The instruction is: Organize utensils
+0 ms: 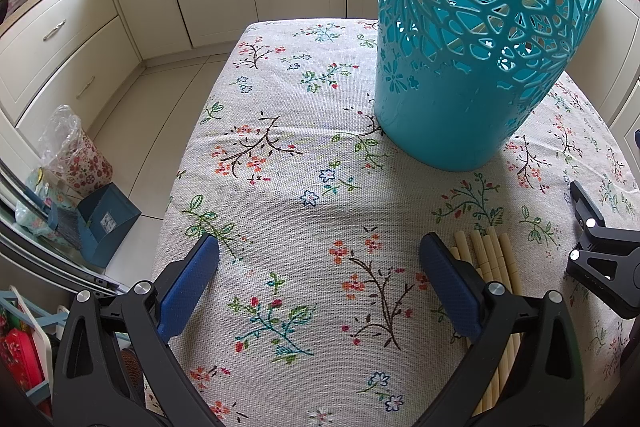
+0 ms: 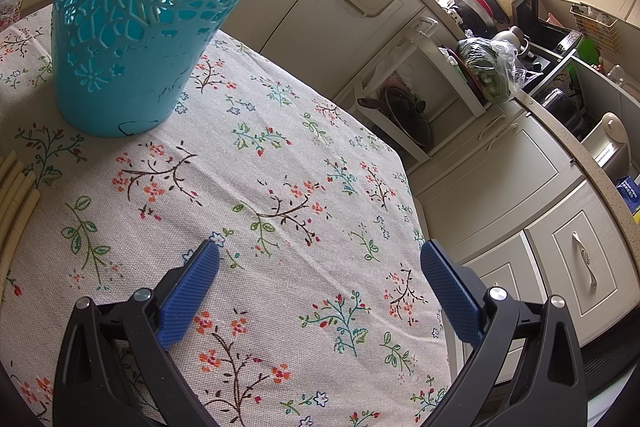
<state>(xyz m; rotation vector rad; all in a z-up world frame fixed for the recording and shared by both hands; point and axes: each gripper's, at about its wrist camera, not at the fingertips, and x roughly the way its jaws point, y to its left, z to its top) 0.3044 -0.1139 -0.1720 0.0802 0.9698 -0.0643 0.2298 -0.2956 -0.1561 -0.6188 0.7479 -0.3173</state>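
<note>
A tall teal cut-out plastic holder [image 1: 472, 39] stands upright on the floral tablecloth [image 1: 304, 155]. A bundle of pale bamboo chopsticks [image 1: 494, 259] lies on the cloth in front of it, partly hidden behind my left gripper's right finger. My left gripper [image 1: 319, 259] hangs open over bare cloth, just left of the chopsticks. In the right wrist view the holder [image 2: 132, 19] is at upper left and the chopstick tips [image 2: 16, 191] show at the left edge. My right gripper [image 2: 320, 267] is open above the cloth, well right of them. Its black frame [image 1: 596, 251] shows in the left wrist view.
The table's right edge [image 2: 416, 219] drops off near white cabinets [image 2: 520, 187]. A shelf with a pan [image 2: 408, 119] and a cluttered counter stand beyond. On the left floor sit a blue dustpan [image 1: 100, 223] and a floral bin [image 1: 76, 155].
</note>
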